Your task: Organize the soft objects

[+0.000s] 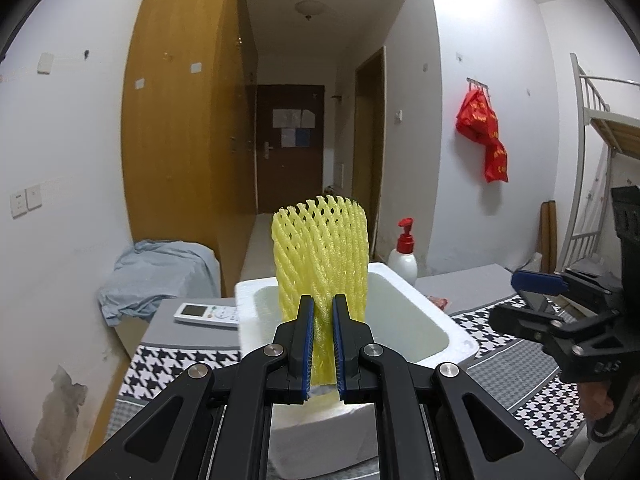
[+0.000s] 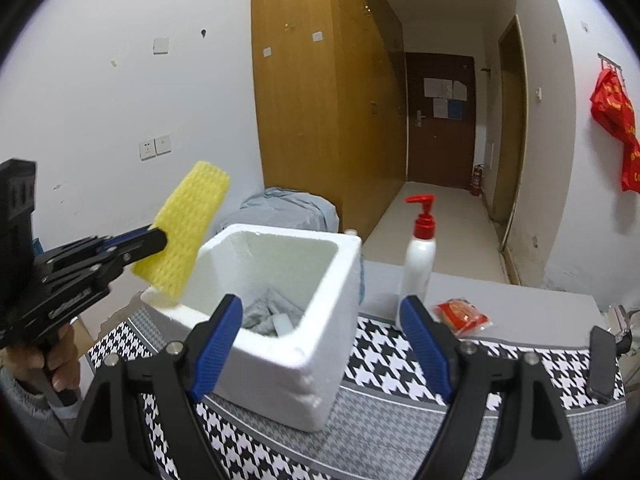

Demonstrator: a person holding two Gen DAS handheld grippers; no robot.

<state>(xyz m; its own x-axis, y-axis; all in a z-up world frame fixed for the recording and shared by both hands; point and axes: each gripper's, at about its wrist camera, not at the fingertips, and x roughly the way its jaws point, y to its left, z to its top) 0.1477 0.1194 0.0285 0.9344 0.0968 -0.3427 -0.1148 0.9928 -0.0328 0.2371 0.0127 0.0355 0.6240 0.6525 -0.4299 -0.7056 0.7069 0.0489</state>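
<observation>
My left gripper [image 1: 323, 308] is shut on a yellow foam net sleeve [image 1: 320, 256] and holds it upright above the near-left rim of a white foam box [image 1: 452, 332]. The right wrist view shows the same left gripper [image 2: 158, 236] with the sleeve [image 2: 188, 228] hanging over the box's left corner [image 2: 280, 360]. Grey cloth [image 2: 268, 312] and a small white piece lie inside the box. My right gripper [image 2: 322, 344] is open and empty, in front of the box; it also shows in the left wrist view [image 1: 532, 296].
The box stands on a houndstooth cloth [image 2: 384, 360] over a grey table. A white pump bottle with red top [image 2: 418, 260] stands behind it, a red snack packet [image 2: 462, 314] to its right, a remote [image 1: 208, 314] to the left, a dark phone [image 2: 602, 364] at right.
</observation>
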